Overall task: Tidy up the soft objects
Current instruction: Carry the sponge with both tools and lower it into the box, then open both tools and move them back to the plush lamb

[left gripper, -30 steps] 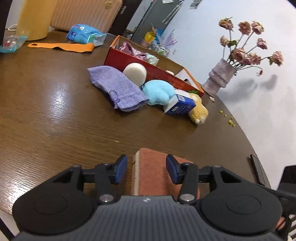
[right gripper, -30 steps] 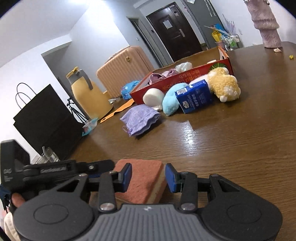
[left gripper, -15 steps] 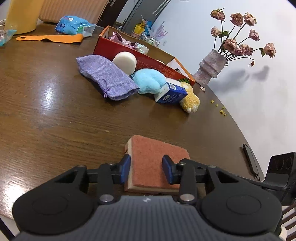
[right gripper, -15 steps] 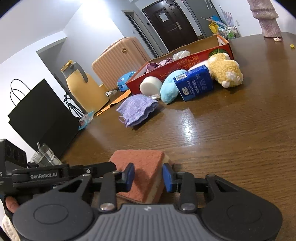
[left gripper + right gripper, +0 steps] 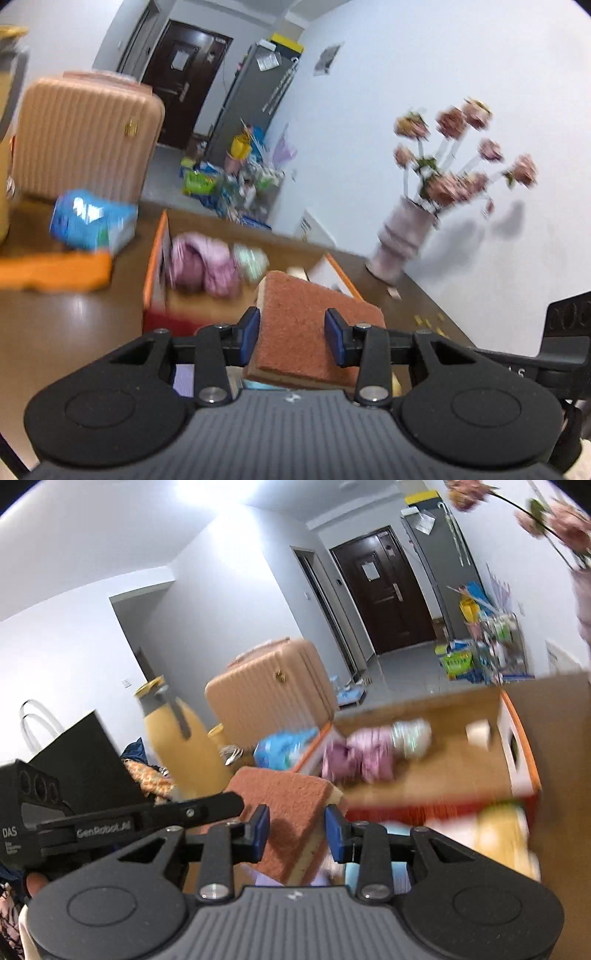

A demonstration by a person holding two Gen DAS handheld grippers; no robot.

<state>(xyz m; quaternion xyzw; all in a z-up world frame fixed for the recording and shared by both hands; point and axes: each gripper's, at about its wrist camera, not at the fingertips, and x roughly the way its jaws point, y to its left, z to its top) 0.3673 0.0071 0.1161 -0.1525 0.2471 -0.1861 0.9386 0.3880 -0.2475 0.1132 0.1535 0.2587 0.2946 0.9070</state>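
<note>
An orange-brown scrub sponge [image 5: 306, 328] with a yellow underside is held in the air by both grippers. My left gripper [image 5: 291, 334] is shut on one side of it, and my right gripper [image 5: 295, 827] is shut on the other side of the sponge [image 5: 288, 812]. It hangs just before an open red cardboard box [image 5: 159, 273] holding a pink cloth [image 5: 207, 266] and a pale bundle [image 5: 251, 258]. The box [image 5: 517, 753] and pink cloth [image 5: 365, 757] show in the right wrist view too. Both views are motion-blurred.
A blue packet [image 5: 92, 221] and an orange strip [image 5: 51, 273] lie left of the box. A vase of pink flowers [image 5: 402, 236] stands at the right. A yellow jug [image 5: 177, 749] and black bag [image 5: 74, 760] stand at the left. Soft toys [image 5: 495, 834] lie below the grippers.
Both grippers closed on the sponge and lifted it off the table, carrying it up and forward toward the red box. The views now tilt upward and are blurred.
</note>
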